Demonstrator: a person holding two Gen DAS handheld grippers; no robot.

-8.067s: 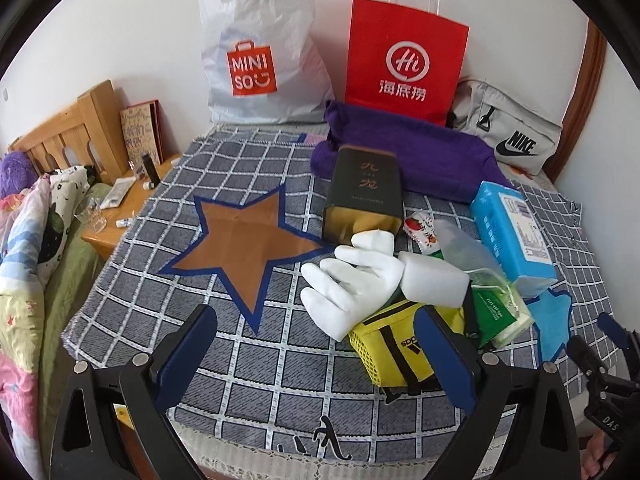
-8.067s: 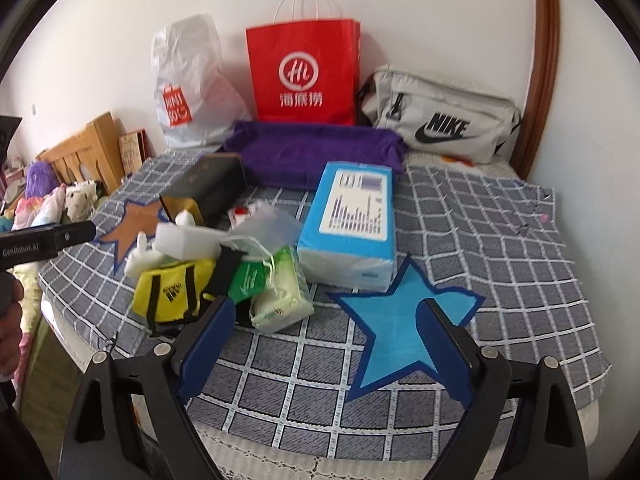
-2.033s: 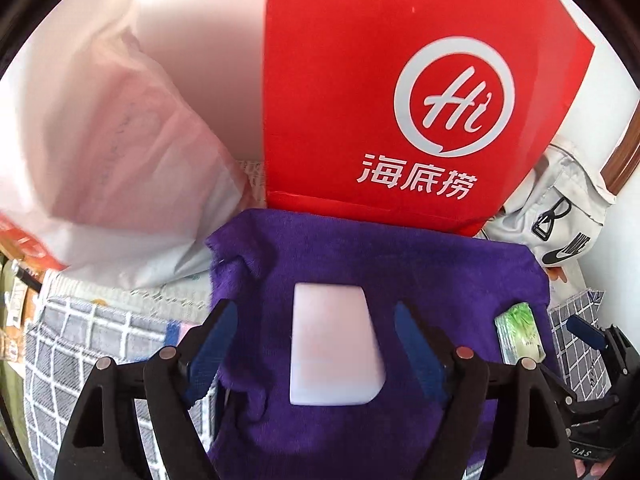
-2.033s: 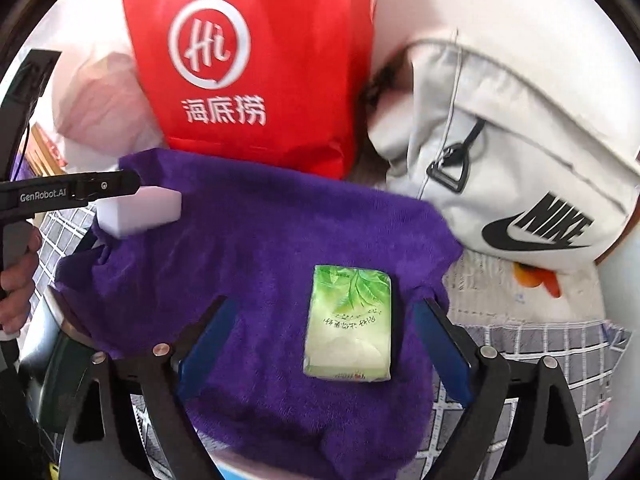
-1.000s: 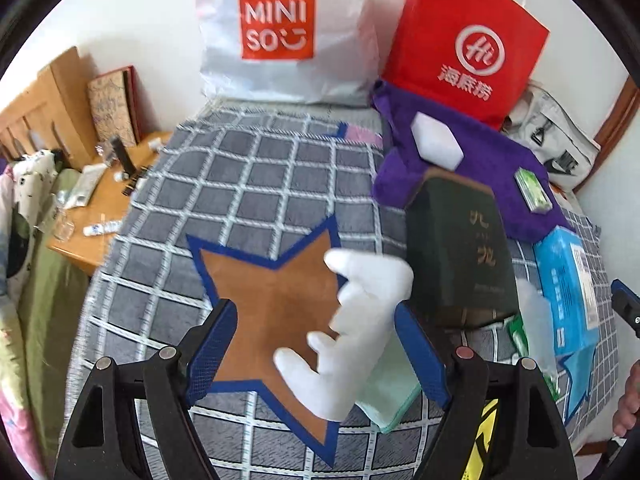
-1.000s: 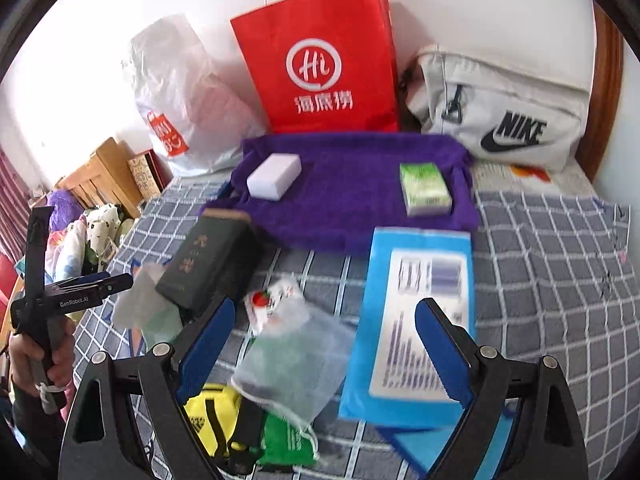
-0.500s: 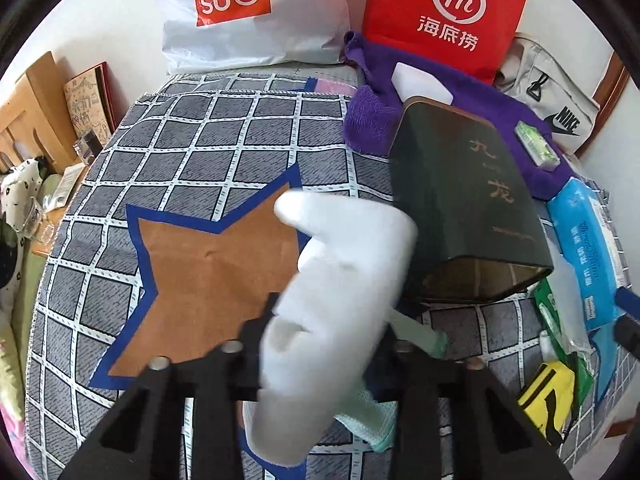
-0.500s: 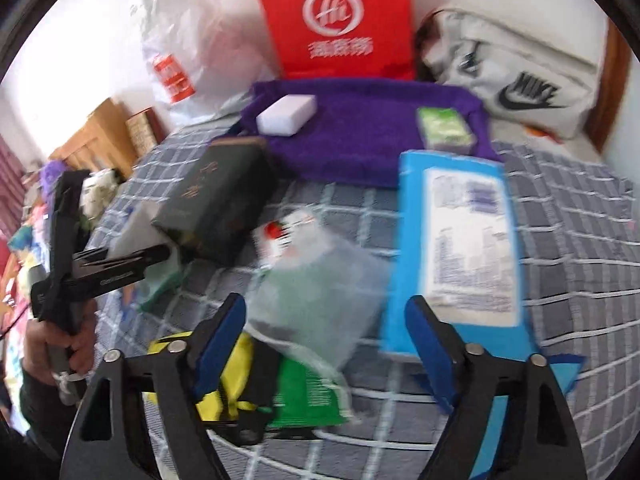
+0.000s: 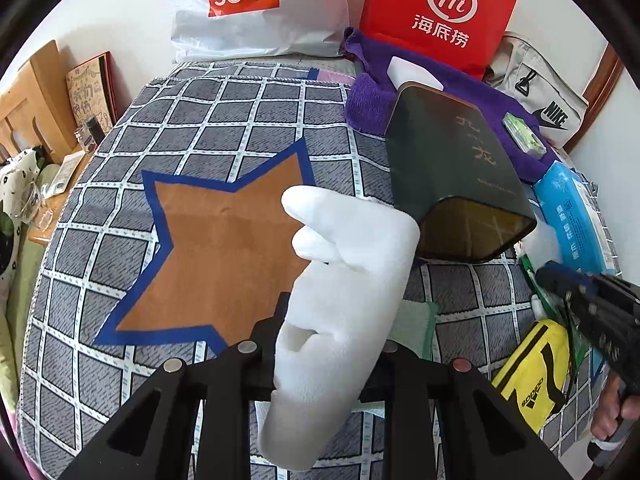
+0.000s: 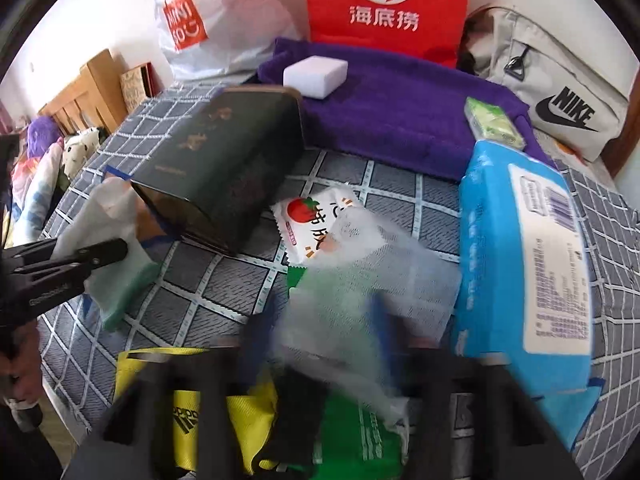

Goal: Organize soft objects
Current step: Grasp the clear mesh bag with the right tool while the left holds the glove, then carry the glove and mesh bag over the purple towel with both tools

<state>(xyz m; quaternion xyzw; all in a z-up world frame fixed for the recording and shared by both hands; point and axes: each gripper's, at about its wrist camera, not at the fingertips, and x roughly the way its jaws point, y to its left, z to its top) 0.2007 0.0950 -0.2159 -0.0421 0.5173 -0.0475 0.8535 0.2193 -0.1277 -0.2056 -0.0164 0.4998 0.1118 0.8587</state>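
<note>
Left gripper (image 9: 332,344) clamps a puffy white plush glove (image 9: 340,304), fingers outstretched.

Cluttered checked bedcover, bags ranged along the wall behind

In the right wrist view, the white foam block (image 10: 316,73) lies upper centre on the purple towel (image 10: 400,112), the small green tissue pack (image 10: 494,122) at the towel's right end; the dark rectangular tin (image 10: 224,168) lies left of centre before the towel, the blue tissue package (image 10: 520,248) at right.
</note>
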